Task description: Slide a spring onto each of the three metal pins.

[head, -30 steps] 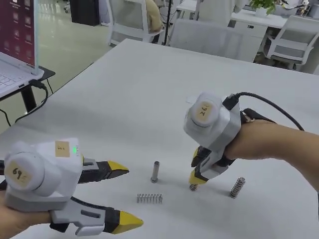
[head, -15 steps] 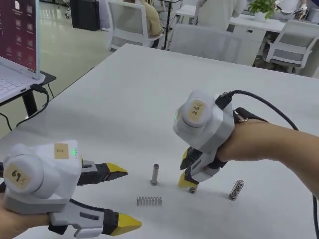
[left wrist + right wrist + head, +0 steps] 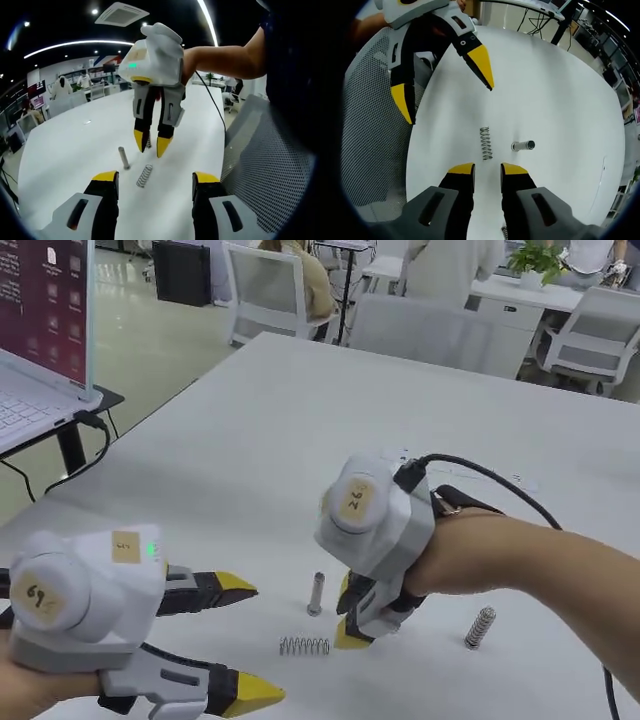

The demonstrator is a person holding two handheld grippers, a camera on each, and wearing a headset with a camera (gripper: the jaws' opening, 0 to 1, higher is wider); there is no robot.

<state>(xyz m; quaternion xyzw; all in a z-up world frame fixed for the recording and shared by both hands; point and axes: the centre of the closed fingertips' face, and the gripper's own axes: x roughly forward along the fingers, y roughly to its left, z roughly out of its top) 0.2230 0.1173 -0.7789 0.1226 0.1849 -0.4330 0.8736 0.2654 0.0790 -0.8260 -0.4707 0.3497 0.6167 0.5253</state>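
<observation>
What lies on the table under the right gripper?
Ahead of the right gripper, a loose spring lies flat beside a bare pin. The table directly below its body is hidden.

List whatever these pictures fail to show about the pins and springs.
- Head view: any third pin, hidden behind the right gripper.
- Head view: whether a pin stands inside the upright spring, too small to tell.
- Right gripper view: a coil at the bottom, cut off by that gripper's fingers.
- Head view: the laptop, cut off by the left edge.
</observation>
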